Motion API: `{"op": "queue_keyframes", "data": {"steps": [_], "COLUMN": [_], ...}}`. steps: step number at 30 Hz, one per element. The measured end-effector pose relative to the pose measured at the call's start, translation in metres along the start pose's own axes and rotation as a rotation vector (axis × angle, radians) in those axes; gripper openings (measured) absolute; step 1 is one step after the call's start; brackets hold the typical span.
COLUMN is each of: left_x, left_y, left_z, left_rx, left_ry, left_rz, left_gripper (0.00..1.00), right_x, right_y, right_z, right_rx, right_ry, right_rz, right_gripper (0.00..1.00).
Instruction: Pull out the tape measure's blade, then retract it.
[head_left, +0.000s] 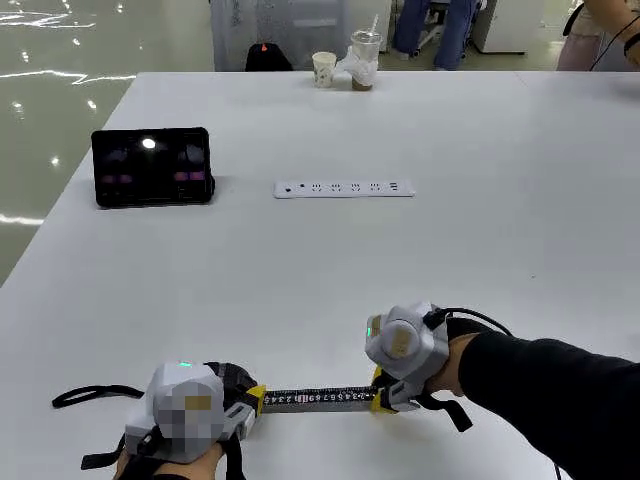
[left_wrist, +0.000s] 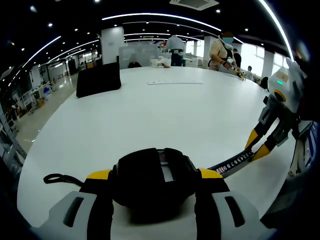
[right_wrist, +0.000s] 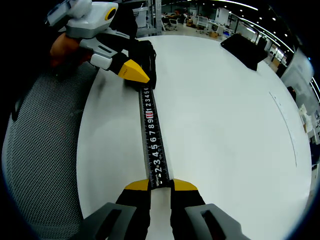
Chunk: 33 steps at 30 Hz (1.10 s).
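A black tape measure case (head_left: 232, 383) rests on the white table (head_left: 400, 270) near its front edge, and my left gripper (head_left: 250, 400) is shut on it. In the left gripper view the case (left_wrist: 152, 177) sits between the yellow-tipped jaws of that gripper (left_wrist: 155, 175). The numbered blade (head_left: 320, 398) is drawn out to the right, low over the table. My right gripper (head_left: 380, 398) is shut on the blade's end. The right gripper view has the blade (right_wrist: 151, 140) running from my right gripper (right_wrist: 160, 185) up to the case (right_wrist: 146, 60).
A dark tablet (head_left: 152, 166) stands at the left. A white power strip (head_left: 344, 188) lies mid-table. Paper cup (head_left: 324, 68) and plastic cup (head_left: 365, 55) stand at the far edge. The case's black strap (head_left: 90, 395) trails left. People stand beyond the table.
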<state>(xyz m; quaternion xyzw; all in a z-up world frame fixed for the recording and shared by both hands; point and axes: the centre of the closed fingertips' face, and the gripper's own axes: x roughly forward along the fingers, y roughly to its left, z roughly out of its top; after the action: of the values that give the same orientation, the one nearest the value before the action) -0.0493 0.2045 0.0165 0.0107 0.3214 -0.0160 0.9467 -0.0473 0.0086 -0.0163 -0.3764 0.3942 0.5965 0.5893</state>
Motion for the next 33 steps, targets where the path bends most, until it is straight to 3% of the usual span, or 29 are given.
{"op": "queue_keyframes", "data": {"steps": [33], "left_x": [-0.002], "left_y": [-0.001], "left_z": [0.0], "left_rx": [-0.005], "left_ry": [0.012], "left_rz": [-0.001], "left_gripper": [0.61], "right_x": [0.006], "right_y": [0.003], "right_z": [0.014], "right_rx": [0.007], "right_ry": [-0.002], "right_rz": [0.003], "right_gripper": [0.12]}}
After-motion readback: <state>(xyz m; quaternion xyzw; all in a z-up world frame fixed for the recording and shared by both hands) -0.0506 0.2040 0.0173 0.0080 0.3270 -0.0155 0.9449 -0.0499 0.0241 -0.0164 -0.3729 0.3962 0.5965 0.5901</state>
